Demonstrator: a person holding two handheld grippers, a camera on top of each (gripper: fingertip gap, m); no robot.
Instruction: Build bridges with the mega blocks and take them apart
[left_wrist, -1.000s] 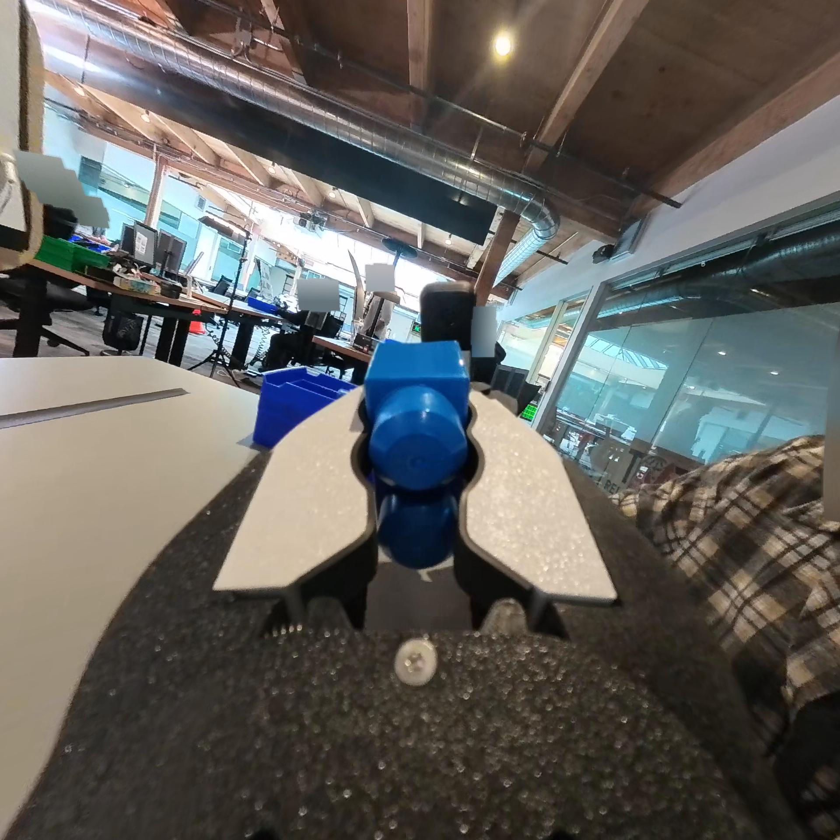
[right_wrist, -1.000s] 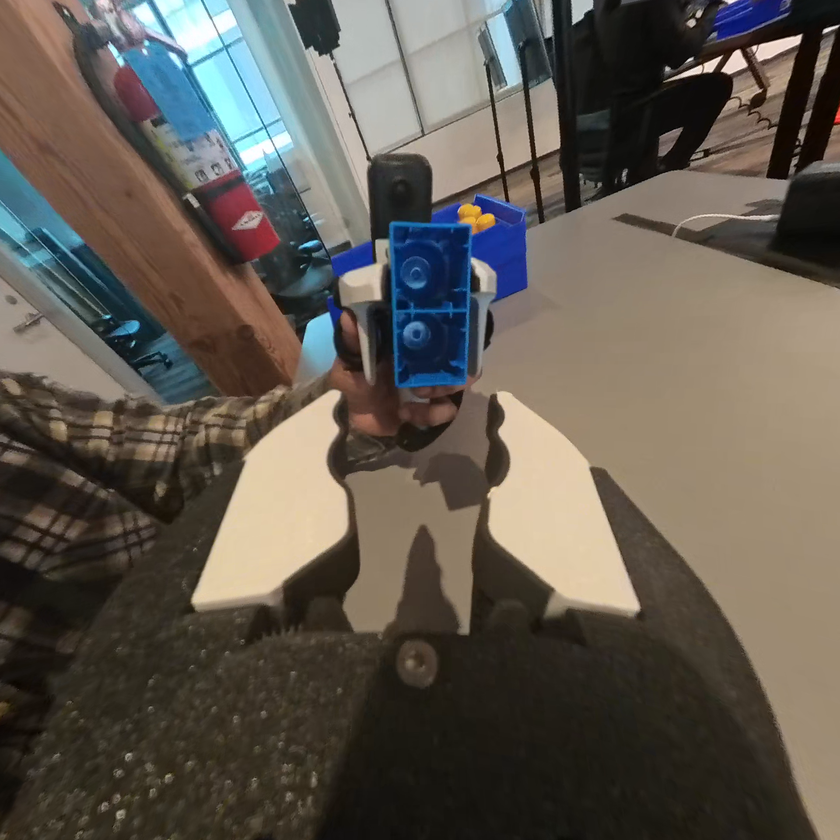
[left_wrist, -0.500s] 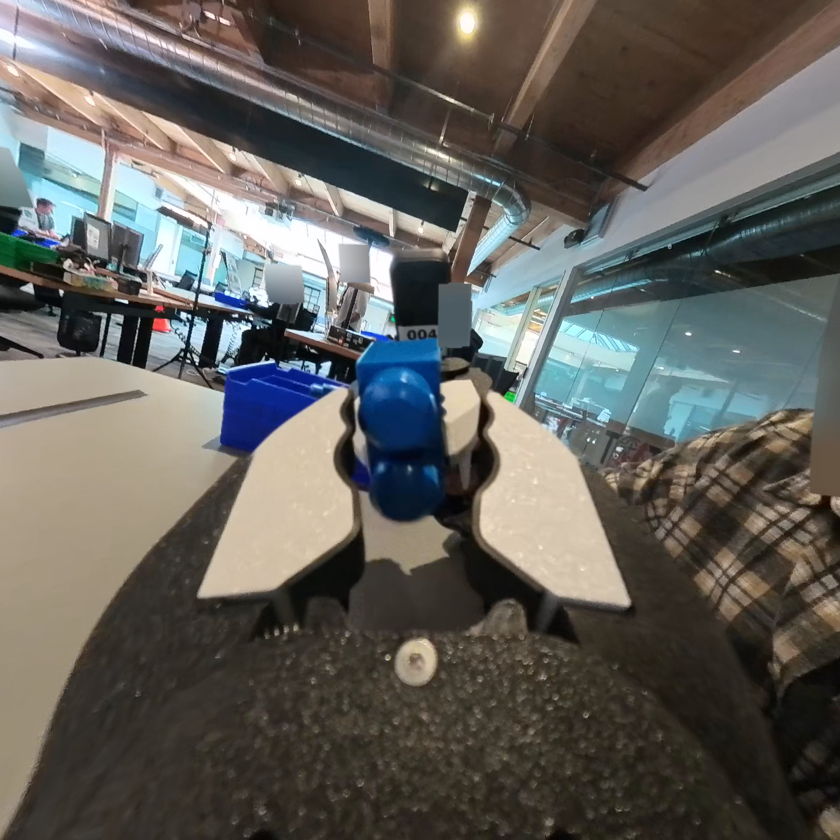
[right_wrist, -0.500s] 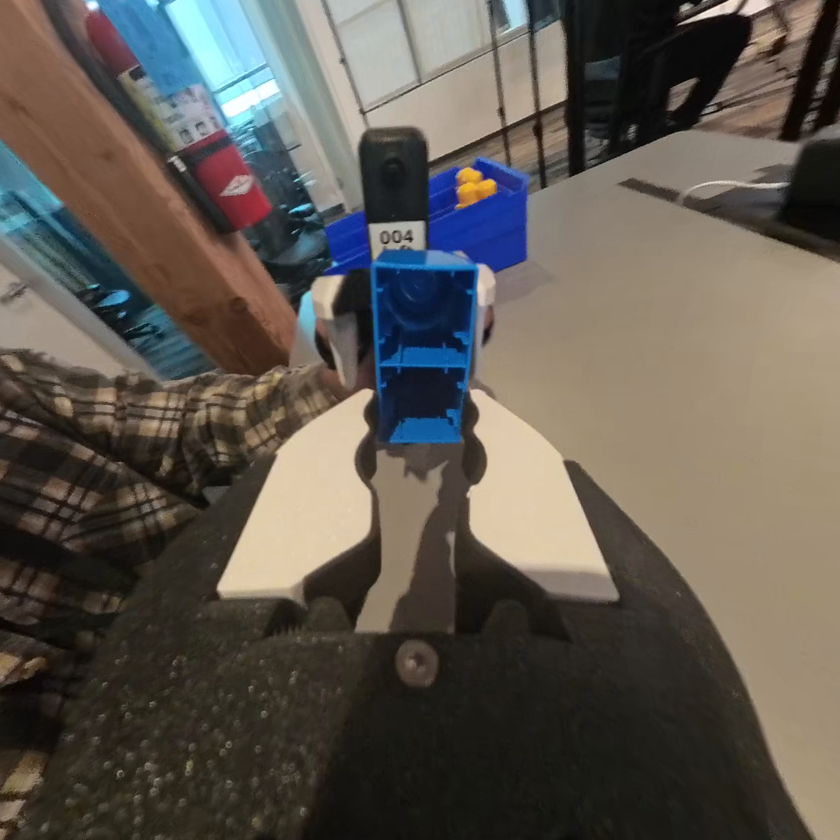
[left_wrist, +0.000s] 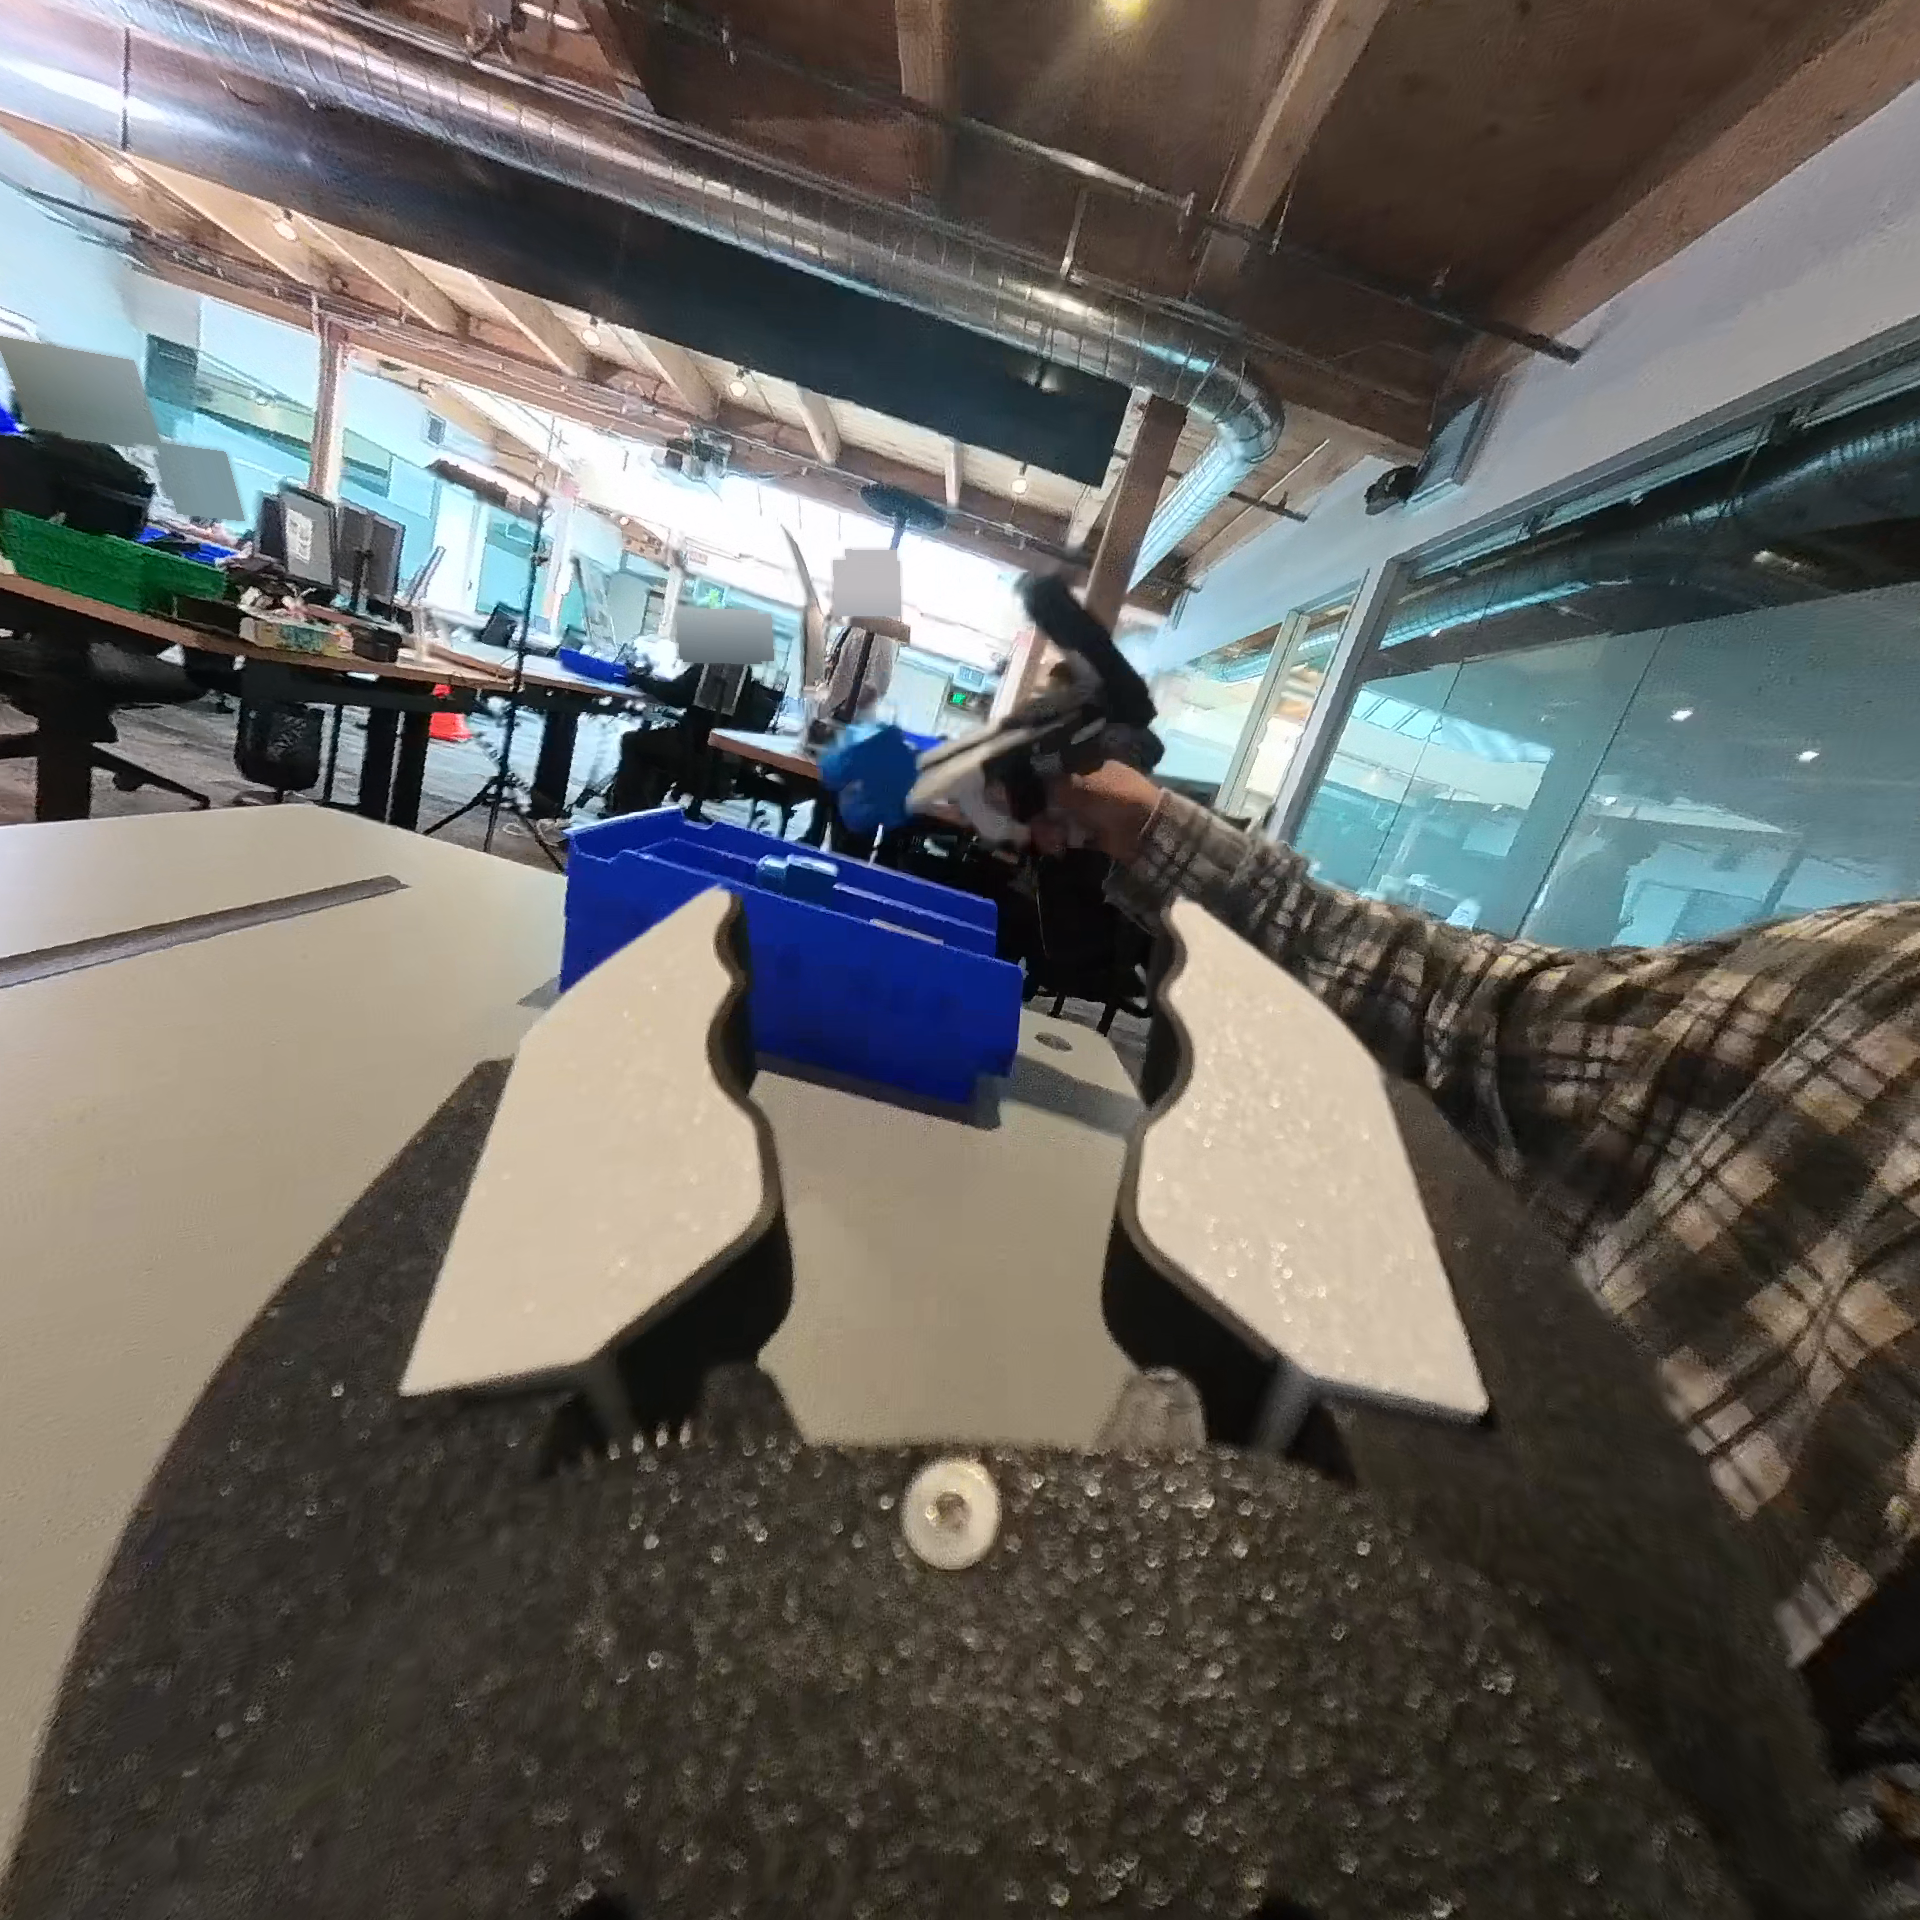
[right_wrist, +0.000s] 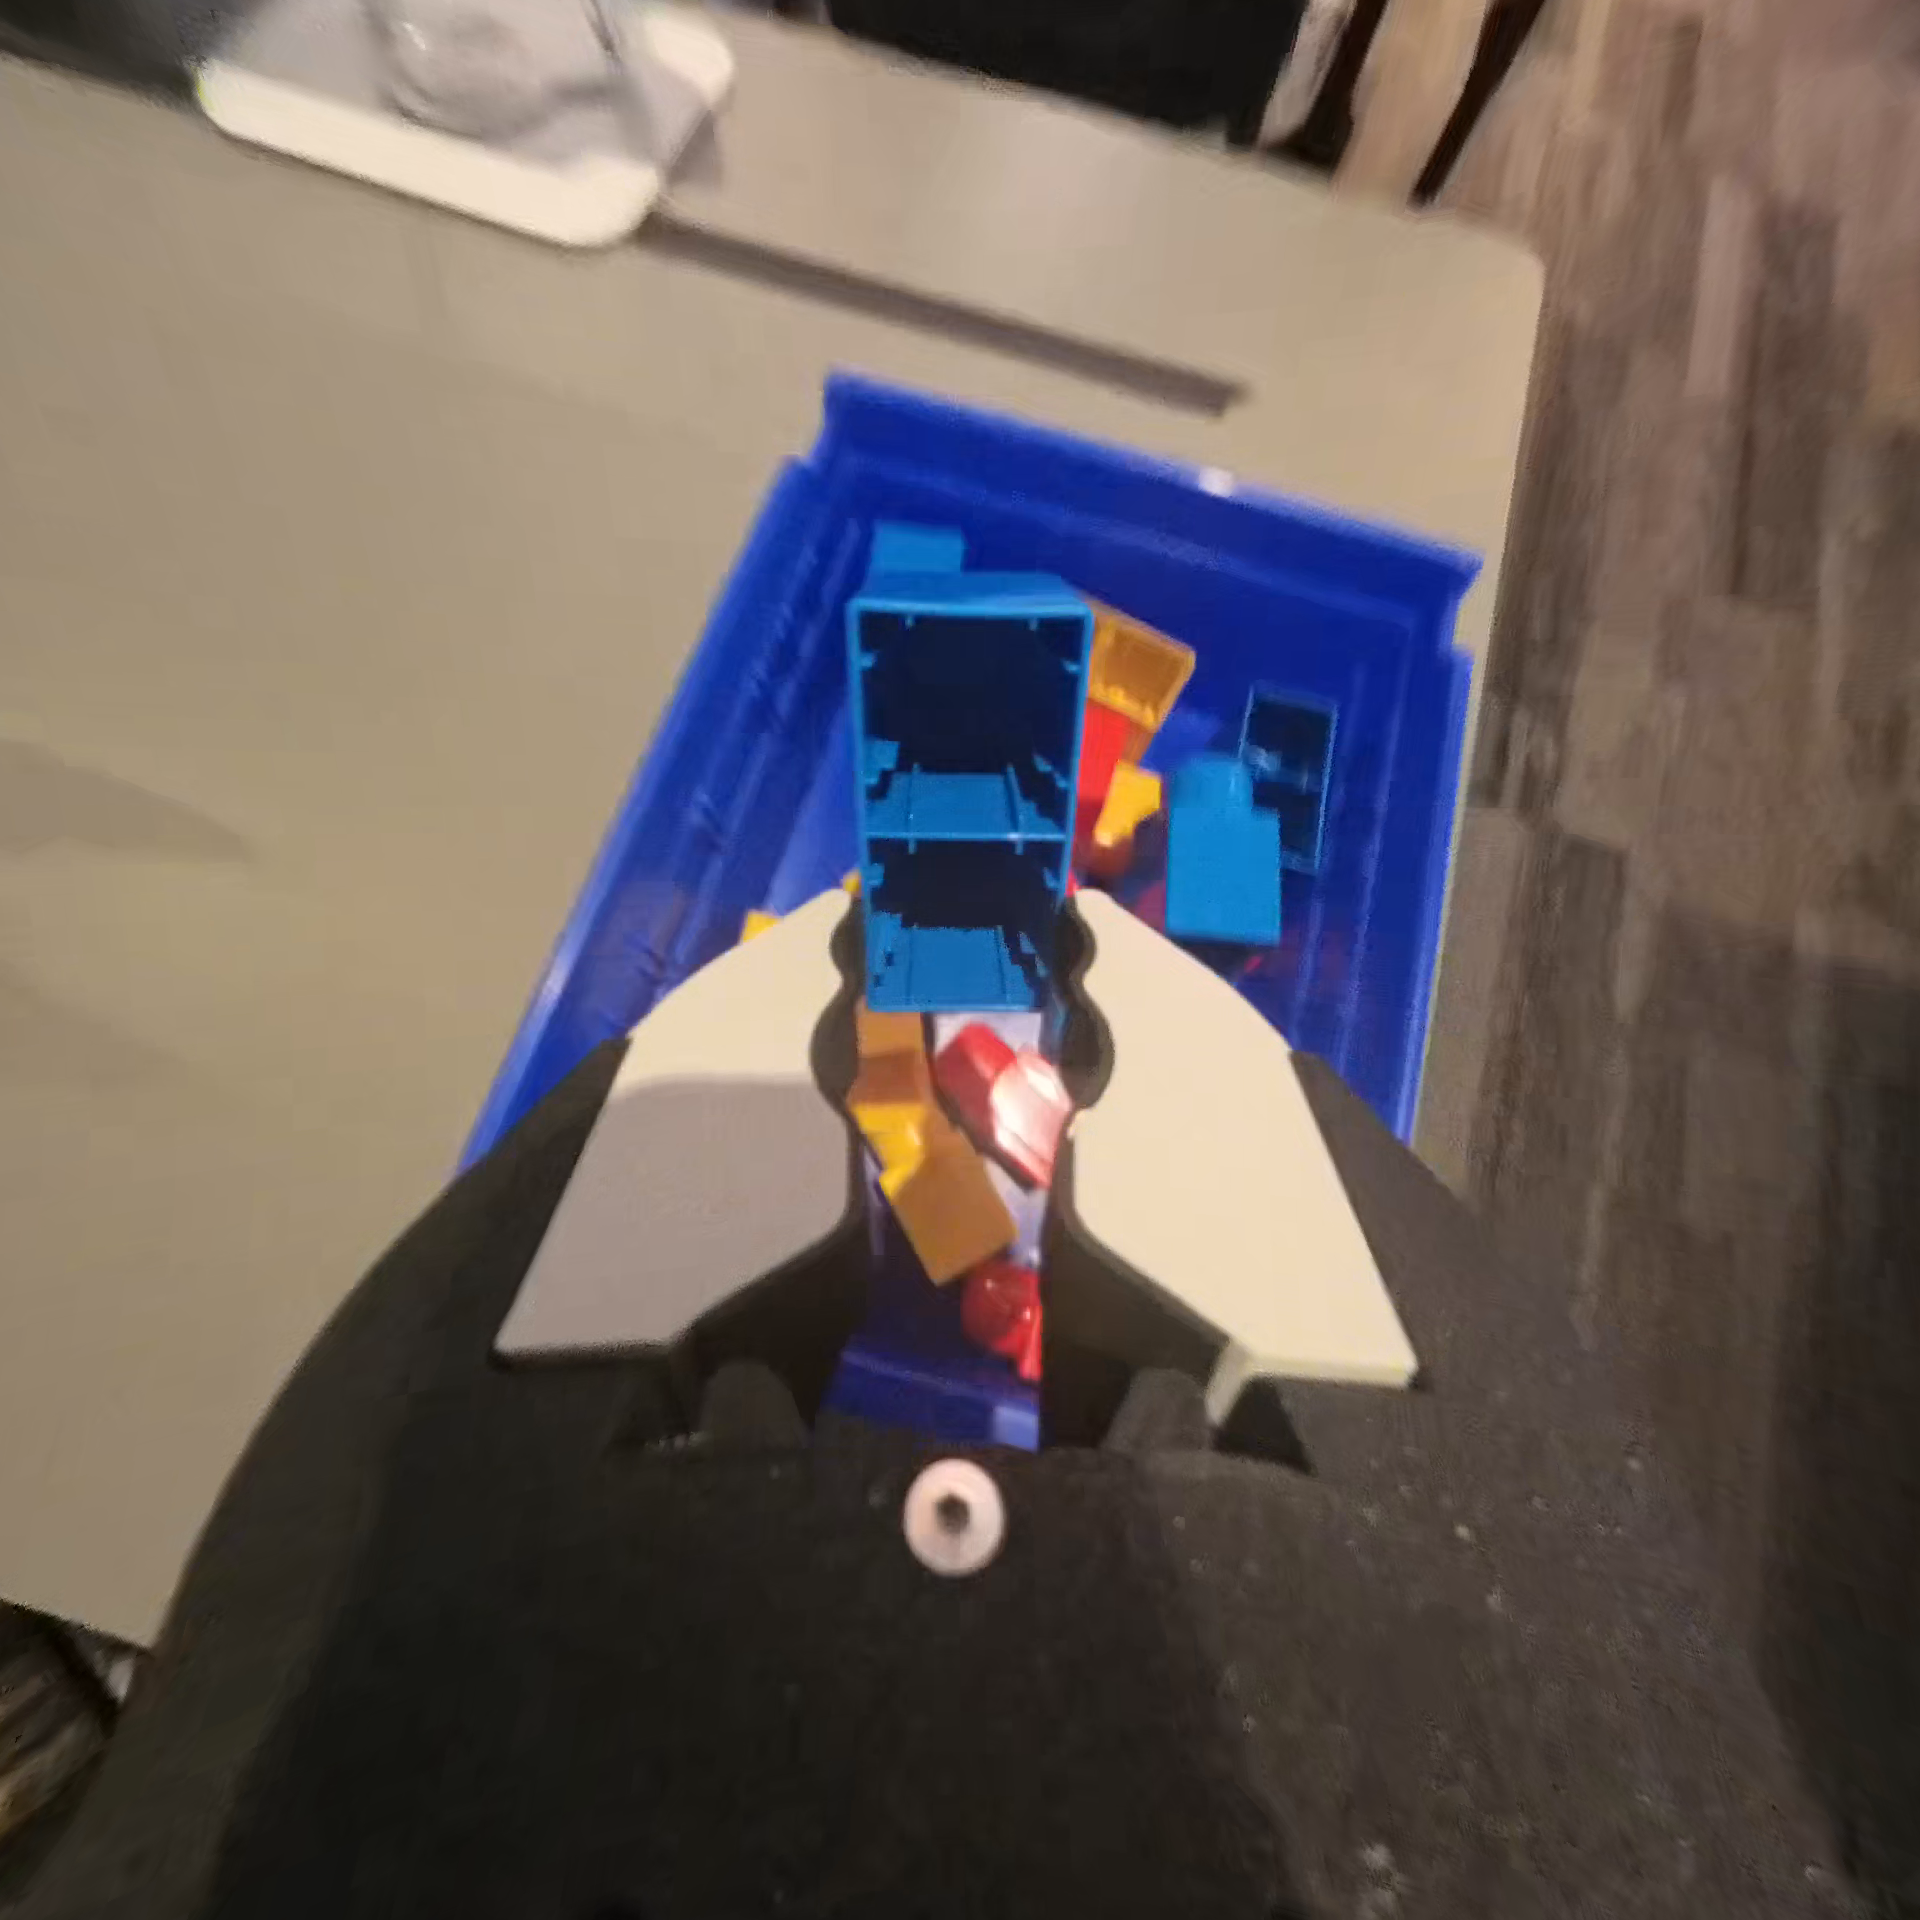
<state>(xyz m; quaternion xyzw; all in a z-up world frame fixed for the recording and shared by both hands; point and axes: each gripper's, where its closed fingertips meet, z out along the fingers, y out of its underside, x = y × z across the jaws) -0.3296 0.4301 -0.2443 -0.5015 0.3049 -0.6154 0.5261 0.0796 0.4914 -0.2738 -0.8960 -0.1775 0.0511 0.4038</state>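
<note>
My right gripper (right_wrist: 961, 935) is shut on a blue two-stud block (right_wrist: 961, 800), hollow underside toward the camera, and holds it above the blue bin (right_wrist: 1392, 727). The bin holds several loose red, yellow and blue blocks (right_wrist: 1221, 862). In the left wrist view the right gripper (left_wrist: 935, 774) shows farther off, raised above the bin (left_wrist: 862, 987) with the blue block (left_wrist: 868, 774) at its tips. My left gripper (left_wrist: 951, 935) is open and empty, low over the grey table (left_wrist: 208, 1039), facing the bin.
A plaid sleeve (left_wrist: 1558, 1091) reaches in from the right in the left wrist view. A white tray with something clear on it (right_wrist: 447, 125) lies at the table's far side. The table edge and the wood floor (right_wrist: 1714, 727) lie right of the bin. Across from one pair of fingers to the other is roughly 40 cm.
The left gripper opened and let go of the blue block as the right gripper shut on it. The right gripper then carried it away to above the bin.
</note>
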